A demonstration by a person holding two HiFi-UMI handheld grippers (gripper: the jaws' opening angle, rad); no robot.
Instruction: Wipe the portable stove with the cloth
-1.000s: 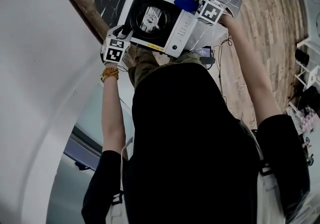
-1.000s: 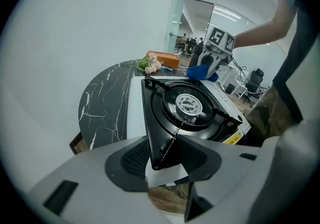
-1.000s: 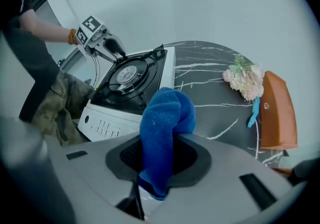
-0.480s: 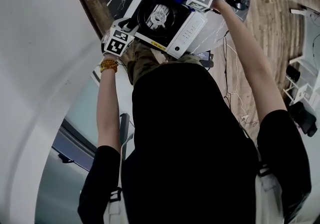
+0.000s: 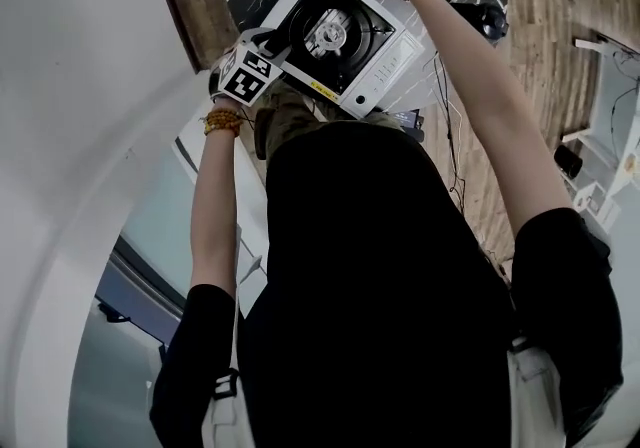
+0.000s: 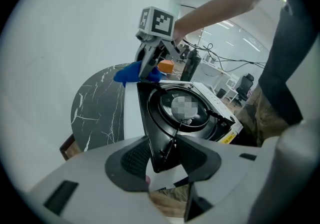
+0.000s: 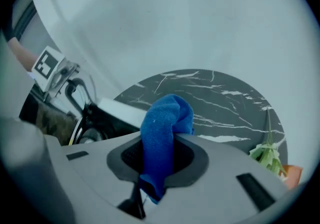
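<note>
Mid-wipe, my left tongs point(image 6: 162, 155) gripped, jaws wide, the nine o'clock corner of the white-and-black metal portable stove point(image 5: 385, 61), while my right tongs point(image 7: 160, 157), just closing, pinched the crumpled blue cloth point(image 7: 162, 118) at its twelve o'clock edge; next, I judged, it needed pressing down and sweeping.

Person wears black short-sleeved top point(image 5: 380, 266), amber bead bracelet point(image 5: 222, 122); grey left gripper point(image 6: 162, 160) has black-padded jaws.
</note>
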